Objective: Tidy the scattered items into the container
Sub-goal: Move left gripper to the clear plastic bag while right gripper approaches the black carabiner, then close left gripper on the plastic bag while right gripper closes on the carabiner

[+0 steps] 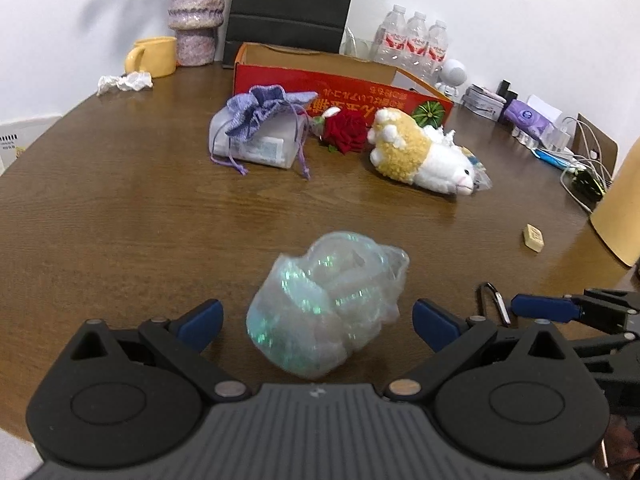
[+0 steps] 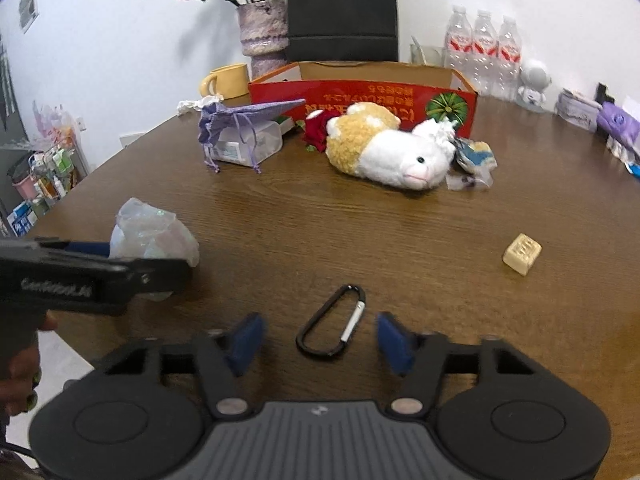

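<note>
A crumpled iridescent clear bag (image 1: 328,304) lies on the brown table between the blue pads of my left gripper (image 1: 318,320); the pads stand apart from it, open. A black carabiner (image 2: 332,322) lies between the fingers of my right gripper (image 2: 320,340), which is also open and not touching it. The red cardboard box (image 1: 340,84) stands open-topped at the back. In front of it lie a purple drawstring pouch (image 1: 260,128) on a plastic case, a red rose (image 1: 346,130) and a yellow-white plush toy (image 2: 384,148). A beige block (image 2: 522,254) sits to the right.
A yellow mug (image 1: 154,56), a vase (image 1: 196,16), crumpled tissue (image 1: 126,82) and a dark chair back (image 1: 288,4) stand at the rear. Water bottles (image 2: 484,52), a white figure (image 2: 534,84) and cables (image 1: 580,160) crowd the right side. A small packet (image 2: 474,158) lies by the plush.
</note>
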The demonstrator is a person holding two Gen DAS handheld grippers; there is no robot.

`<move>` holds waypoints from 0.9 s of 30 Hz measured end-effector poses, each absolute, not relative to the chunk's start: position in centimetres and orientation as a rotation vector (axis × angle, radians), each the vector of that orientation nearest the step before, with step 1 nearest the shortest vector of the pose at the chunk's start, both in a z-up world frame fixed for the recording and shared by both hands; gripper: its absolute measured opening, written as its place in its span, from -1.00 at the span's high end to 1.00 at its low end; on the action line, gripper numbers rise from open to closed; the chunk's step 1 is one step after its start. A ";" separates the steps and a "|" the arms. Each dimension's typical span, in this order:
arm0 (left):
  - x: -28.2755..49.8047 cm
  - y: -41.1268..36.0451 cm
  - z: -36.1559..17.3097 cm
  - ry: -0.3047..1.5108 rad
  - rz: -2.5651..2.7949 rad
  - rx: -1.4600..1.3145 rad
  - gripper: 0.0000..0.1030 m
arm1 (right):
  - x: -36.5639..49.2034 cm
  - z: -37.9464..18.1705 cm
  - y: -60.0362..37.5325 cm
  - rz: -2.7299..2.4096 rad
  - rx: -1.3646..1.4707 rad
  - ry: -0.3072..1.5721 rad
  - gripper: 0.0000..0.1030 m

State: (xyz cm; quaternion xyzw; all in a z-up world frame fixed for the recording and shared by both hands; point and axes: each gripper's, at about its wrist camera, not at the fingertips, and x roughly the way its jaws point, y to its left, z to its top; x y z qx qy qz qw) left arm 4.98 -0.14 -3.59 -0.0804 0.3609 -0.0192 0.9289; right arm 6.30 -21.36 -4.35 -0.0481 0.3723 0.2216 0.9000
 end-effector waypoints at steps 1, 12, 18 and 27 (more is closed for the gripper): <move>5.2 -0.2 -3.6 0.737 -0.038 -0.162 -0.95 | 6.3 -4.3 -21.2 0.460 -0.109 0.766 0.32; 5.5 -0.6 -3.8 0.727 -0.067 -0.153 -0.05 | 6.8 -4.1 -21.8 0.467 -0.095 0.758 0.93; 5.4 -0.3 -3.7 0.727 -0.058 -0.168 -0.07 | 6.5 -3.5 -21.4 0.467 -0.090 0.747 -0.02; 5.0 0.4 -3.5 0.724 -0.047 -0.169 -0.07 | 7.8 -3.7 -19.2 0.431 -0.163 0.842 0.47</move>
